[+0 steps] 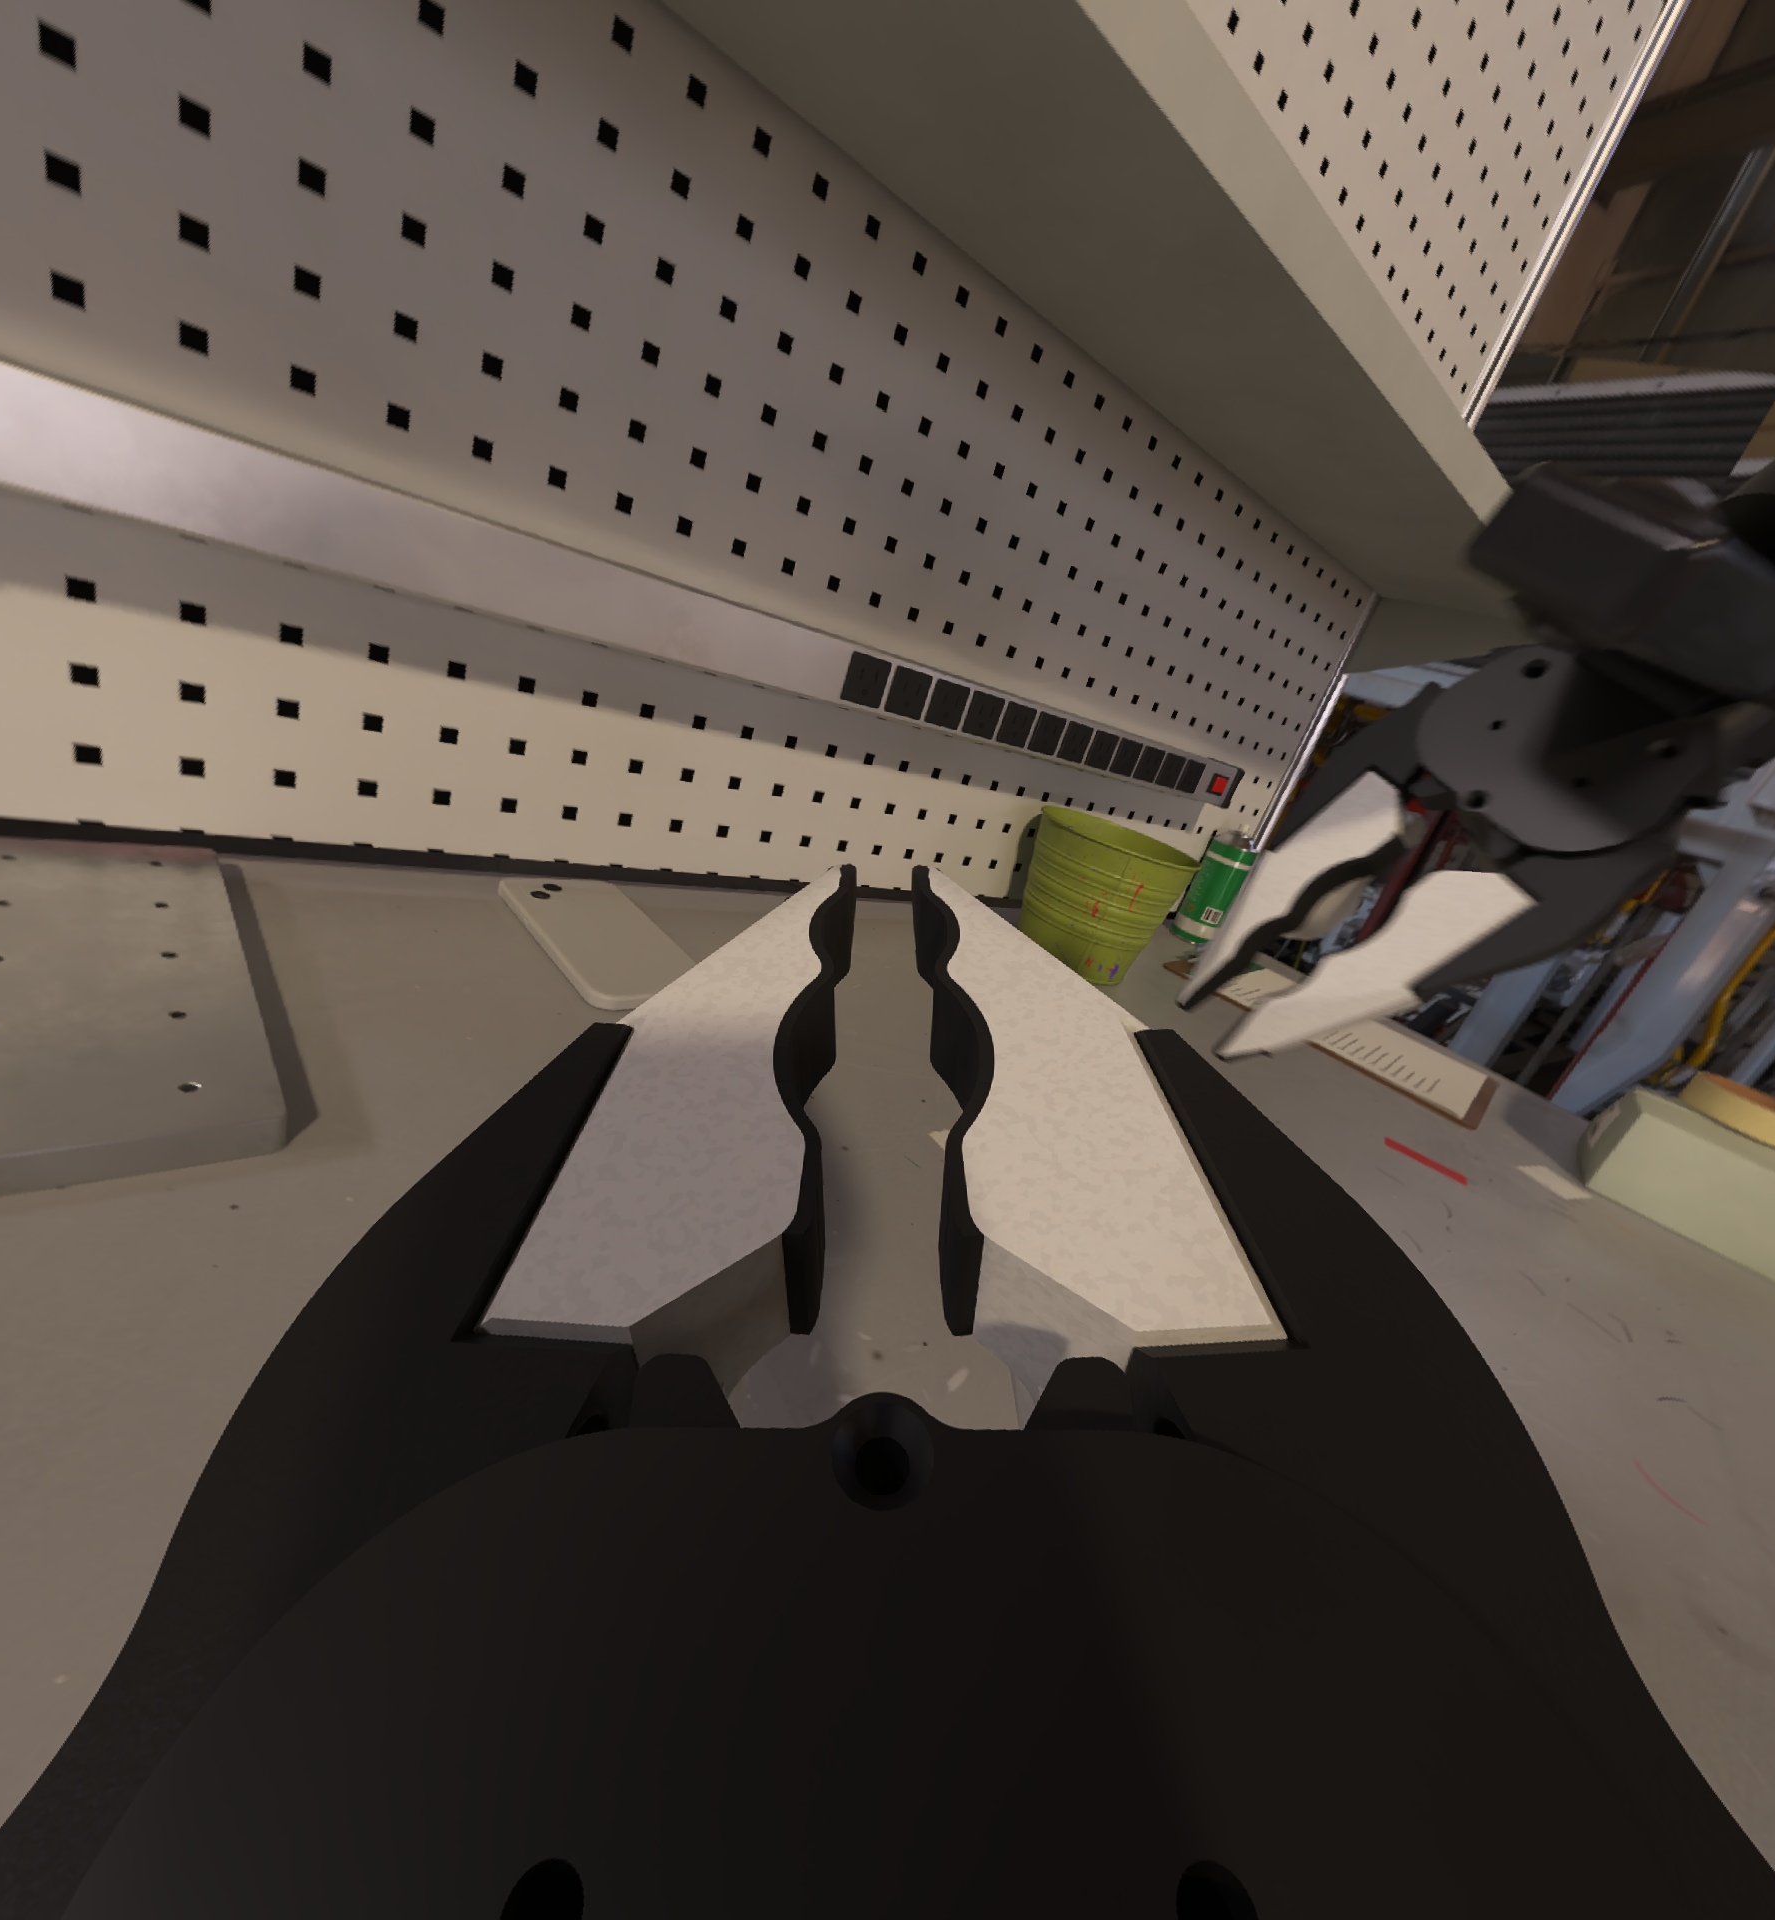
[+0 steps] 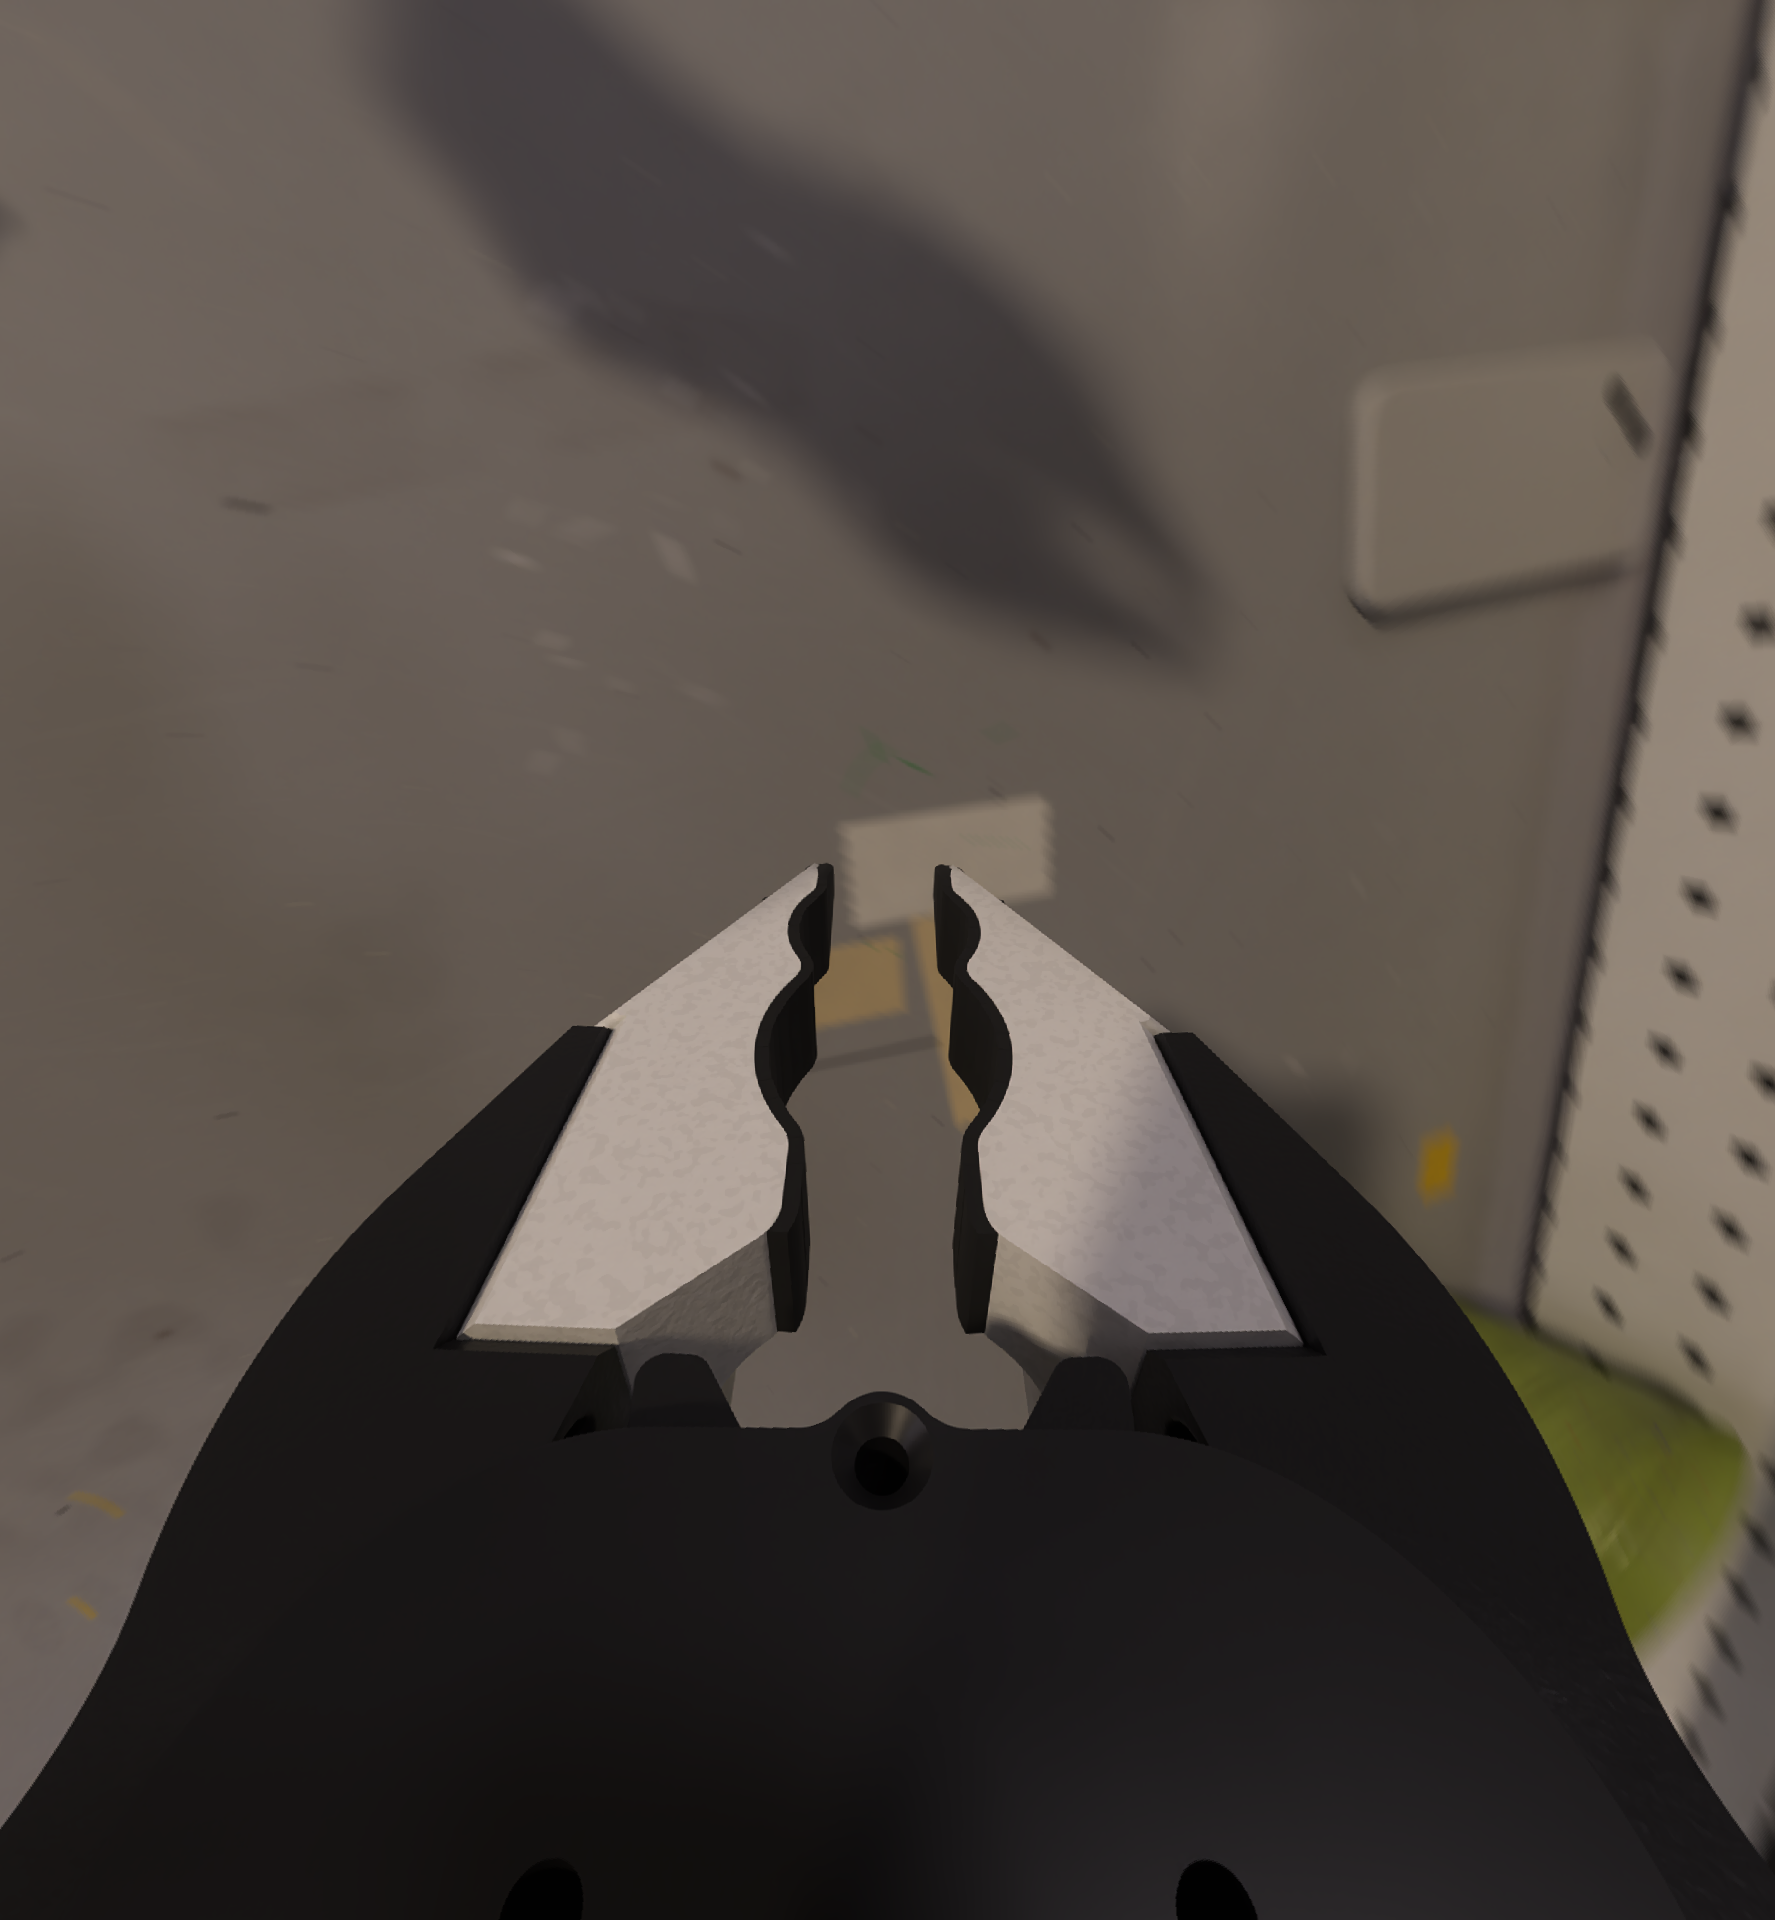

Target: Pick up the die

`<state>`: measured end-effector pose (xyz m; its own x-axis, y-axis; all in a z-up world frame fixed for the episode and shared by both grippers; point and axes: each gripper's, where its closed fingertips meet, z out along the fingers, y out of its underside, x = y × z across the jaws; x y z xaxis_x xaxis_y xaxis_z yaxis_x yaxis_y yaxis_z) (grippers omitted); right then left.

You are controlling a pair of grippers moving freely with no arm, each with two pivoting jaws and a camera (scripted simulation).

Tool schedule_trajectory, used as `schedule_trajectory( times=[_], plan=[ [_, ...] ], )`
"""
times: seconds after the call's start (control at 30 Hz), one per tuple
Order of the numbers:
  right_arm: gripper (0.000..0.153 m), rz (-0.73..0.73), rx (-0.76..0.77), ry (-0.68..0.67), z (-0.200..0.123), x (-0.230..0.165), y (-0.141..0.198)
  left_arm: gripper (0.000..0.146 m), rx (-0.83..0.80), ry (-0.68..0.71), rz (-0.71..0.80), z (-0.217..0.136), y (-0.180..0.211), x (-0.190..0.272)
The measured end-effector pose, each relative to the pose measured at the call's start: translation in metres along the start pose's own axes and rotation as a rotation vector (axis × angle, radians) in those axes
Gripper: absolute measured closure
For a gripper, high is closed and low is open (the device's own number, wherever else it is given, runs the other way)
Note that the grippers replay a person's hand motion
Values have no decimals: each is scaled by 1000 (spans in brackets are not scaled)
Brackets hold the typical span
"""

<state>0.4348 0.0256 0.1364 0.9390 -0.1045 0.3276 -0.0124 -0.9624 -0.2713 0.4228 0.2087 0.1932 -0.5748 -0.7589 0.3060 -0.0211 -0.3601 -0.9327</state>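
No clear die shows in the left wrist view. In the blurred right wrist view a pale squarish block [image 2: 945, 860] lies on the grey bench just beyond my right gripper's tips, with a tan flat patch [image 2: 867, 987] below it; I cannot tell if the block is the die. My right gripper [image 2: 883, 878] is open and empty, pointing down at the bench. It also shows in the left wrist view [image 1: 1210, 1023], hovering above the bench at the right. My left gripper [image 1: 881, 883] is open a little and empty, low over the bench, pointing at the pegboard.
A green bucket [image 1: 1106, 914] and a green can [image 1: 1215, 883] stand by the pegboard wall [image 1: 654, 364]. A white phone [image 1: 592, 935] lies left of them and shows in the right wrist view [image 2: 1496, 488]. A metal plate [image 1: 83, 997] is far left, a tape roll [image 1: 1756, 1112] far right.
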Motion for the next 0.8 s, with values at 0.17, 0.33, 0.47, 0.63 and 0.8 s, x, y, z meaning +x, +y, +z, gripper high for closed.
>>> schedule_trajectory(
  times=[0.17,0.33,0.47,0.63,0.8],
  plan=[
    [131,-141,292,-336,0,-99,-52,134,43,-55,124,-12,-19,5],
    [129,-287,365,-570,56,-185,-104,135,170,-168,228,-39,-50,2],
    [123,-401,402,-641,83,-217,-131,135,229,-214,237,-52,-60,-2],
    [126,-607,444,-628,92,-233,-140,136,223,-207,225,-51,-57,-5],
    [135,-648,397,-706,95,-238,-135,136,220,-195,212,-49,-55,-6]
  ],
)
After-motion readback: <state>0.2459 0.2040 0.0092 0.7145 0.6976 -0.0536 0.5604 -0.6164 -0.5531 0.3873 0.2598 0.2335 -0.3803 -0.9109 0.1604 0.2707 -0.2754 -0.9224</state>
